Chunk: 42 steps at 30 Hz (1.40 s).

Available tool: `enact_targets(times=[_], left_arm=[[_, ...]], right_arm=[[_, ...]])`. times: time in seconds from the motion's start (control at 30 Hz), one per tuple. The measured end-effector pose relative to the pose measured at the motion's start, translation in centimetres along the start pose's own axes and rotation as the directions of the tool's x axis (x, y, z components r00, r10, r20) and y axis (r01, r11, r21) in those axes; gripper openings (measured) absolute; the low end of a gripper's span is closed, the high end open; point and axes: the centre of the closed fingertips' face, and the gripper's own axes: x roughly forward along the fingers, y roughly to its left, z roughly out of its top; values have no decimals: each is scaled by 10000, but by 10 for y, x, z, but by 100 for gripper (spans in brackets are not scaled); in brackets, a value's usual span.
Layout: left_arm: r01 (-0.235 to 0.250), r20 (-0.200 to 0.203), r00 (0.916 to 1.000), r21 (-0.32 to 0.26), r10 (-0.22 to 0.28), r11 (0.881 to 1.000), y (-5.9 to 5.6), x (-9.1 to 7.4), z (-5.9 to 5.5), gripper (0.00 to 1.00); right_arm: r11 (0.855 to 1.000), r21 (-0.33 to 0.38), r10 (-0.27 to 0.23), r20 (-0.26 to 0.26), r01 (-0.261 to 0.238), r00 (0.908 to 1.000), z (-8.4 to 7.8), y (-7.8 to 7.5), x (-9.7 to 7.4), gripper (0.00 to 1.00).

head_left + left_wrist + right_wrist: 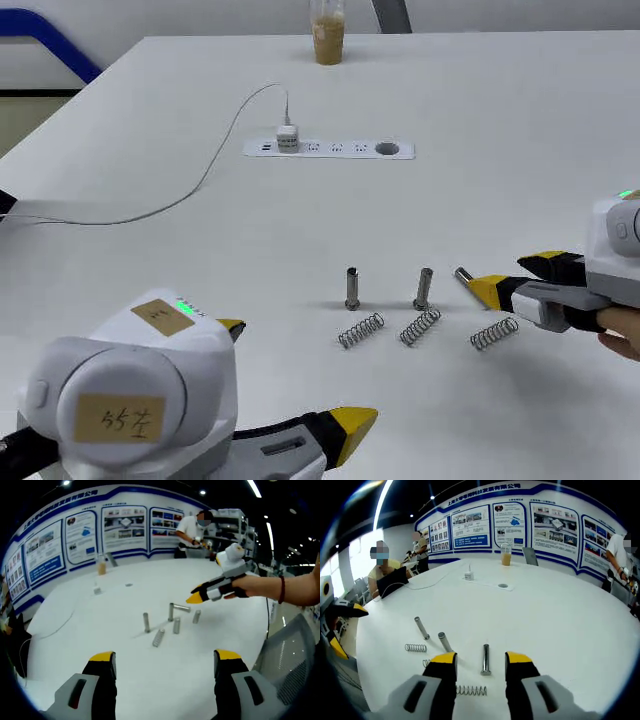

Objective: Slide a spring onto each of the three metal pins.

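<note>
1. Yellow-tipped jaws of the left gripper (pixel 165 657) were nearest the wearer, spread wide and holding nothing, low over the white table (pixel 150 260).
2. Beyond it, three springs lay loose in a row on the table: the left spring (pixel 361 330), middle spring (pixel 420 327) and right spring (pixel 494 333). None was on a pin.
3. Just behind the springs were the three pins. The left pin (pixel 352 288) and middle pin (pixel 423 288) stood upright, the middle one leaning a little. The right pin (pixel 463 275) seemed to lie on its side.
4. The right gripper (pixel 517 276) was at the right of the row, its jaws open and empty. In the right gripper view the right pin lay between the two tips, apart from both. The right spring was just in front of them.
5. Farther back lay a power strip (pixel 330 149) with a plug and a cable (pixel 205 180). A cup (pixel 327 38) stood at the far edge.
6. The task looked to be at its start, with the first pick-up in hand.
7. The next move would likely call for closing the right jaws on the lying pin or the nearby spring. The coil's open end would then need lining up with the pin's tip, and the left gripper could steady the other part. A thin coil might roll or slip out of a hard pinch.
</note>
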Motion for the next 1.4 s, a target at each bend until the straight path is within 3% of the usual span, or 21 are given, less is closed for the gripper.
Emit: enact_targets(times=[0.2, 0.77, 1.4], left_arm=[[14, -19, 10000, -29, -14, 10000, 1, 2, -1, 81], [200, 61, 9998, -93, -199, 9998, -2, 4, -2, 80], [160, 12, 9999, -89, -160, 9998, -1, 4, -5, 79]], right_arm=[[9995, 300, 144, -92, -141, 9999, -4, -1, 14, 35], [9999, -99, 89, -499, -94, 9987, -13, -4, 46, 26], [9999, -149, -40, -741, 29, 9972, -21, -6, 62, 16]])
